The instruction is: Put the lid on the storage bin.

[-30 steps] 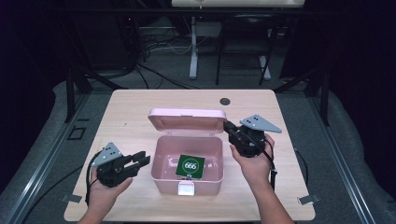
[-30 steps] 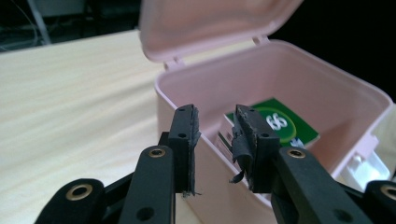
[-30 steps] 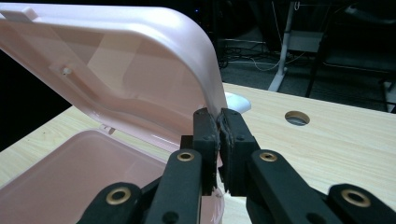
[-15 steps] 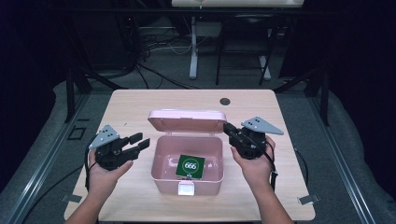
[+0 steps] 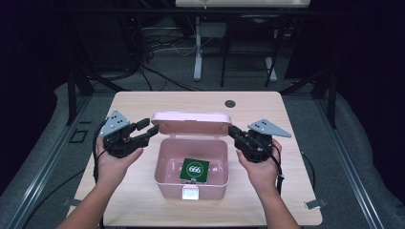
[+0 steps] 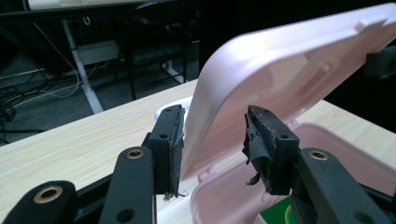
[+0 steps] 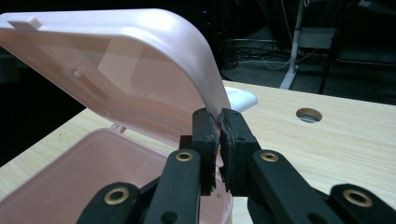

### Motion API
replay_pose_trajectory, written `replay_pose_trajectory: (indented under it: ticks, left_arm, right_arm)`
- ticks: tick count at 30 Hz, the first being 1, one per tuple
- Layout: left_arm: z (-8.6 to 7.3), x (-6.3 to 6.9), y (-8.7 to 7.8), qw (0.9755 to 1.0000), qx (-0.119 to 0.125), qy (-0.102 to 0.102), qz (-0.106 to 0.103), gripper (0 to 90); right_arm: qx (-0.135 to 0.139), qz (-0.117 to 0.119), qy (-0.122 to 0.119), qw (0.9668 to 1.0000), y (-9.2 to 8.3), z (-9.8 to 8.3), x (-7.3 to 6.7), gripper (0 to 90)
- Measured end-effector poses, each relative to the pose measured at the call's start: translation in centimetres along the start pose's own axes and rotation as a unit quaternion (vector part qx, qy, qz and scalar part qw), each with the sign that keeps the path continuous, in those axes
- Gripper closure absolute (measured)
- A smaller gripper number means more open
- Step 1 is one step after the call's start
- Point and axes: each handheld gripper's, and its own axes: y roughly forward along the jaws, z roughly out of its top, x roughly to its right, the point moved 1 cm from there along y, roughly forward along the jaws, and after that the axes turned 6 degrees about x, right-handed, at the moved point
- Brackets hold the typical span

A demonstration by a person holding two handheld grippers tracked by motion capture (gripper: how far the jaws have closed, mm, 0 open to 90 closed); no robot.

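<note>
Dark room, cables on the floor beyond a pale wooden desk (image 5: 143, 102). At mid-frame sits the pink box (image 5: 191, 167), its lid (image 5: 191, 123) raised behind it, a green card (image 5: 194, 170) lying inside. The right gripper (image 5: 235, 132) has its jaws clamped on the lid's right edge, apparently to keep it propped. The left gripper (image 5: 145, 130) has just been opening; its jaws straddle the lid's left edge with gaps either side, gripping nothing.
</note>
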Motion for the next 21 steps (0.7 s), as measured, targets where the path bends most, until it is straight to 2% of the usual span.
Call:
replay_pose_trajectory:
  ticks: [3, 5, 6, 7, 8, 12, 15, 21]
  left_arm:
    - [0.3, 0.2, 0.5, 1.0, 0.007, 0.001, 0.0, 63.2]
    - [0.4, 0.3, 0.7, 0.9999, 0.007, 0.003, 0.008, 68.7]
    - [0.4, 0.2, 0.7, 0.9999, 0.007, 0.002, 0.013, 68.7]
    - [0.4, 0.1, 0.8, 0.9998, 0.01, 0.0, 0.019, 74.5]
    - [0.4, 0.1, 0.8, 0.9998, 0.01, 0.0, 0.019, 76.4]
    - [0.4, 0.4, 0.6, 0.999, 0.009, 0.014, 0.04, 80.0]
    - [0.4, 0.6, 0.6, 0.9986, 0.008, 0.017, 0.05, 81.3]
    - [0.4, 0.7, 0.6, 0.9985, 0.007, 0.02, 0.051, 81.6]
  right_arm:
    - [0.0, 0.001, -0.001, 1.0, 0.0, 0.0, 0.1, 85.0]
    - [0.001, 0.001, 0.001, 1.0, 0.0, -0.1, 0.1, 84.9]
    - [0.001, 0.001, 0.001, 1.0, 0.0, -0.1, 0.2, 84.9]
    - [0.001, 0.002, 0.002, 1.0, 0.0, -0.1, 0.2, 84.8]
    - [0.001, 0.002, 0.002, 1.0, 0.0, -0.1, 0.2, 84.8]
    - [-0.003, 0.006, 0.005, 1.0, 0.1, -0.1, 0.2, 84.0]
    - [-0.007, 0.01, 0.007, 0.9999, 0.0, 0.1, 0.3, 83.7]
    - [-0.003, 0.028, 0.013, 0.9995, -1.0, 1.0, 0.7, 78.0]
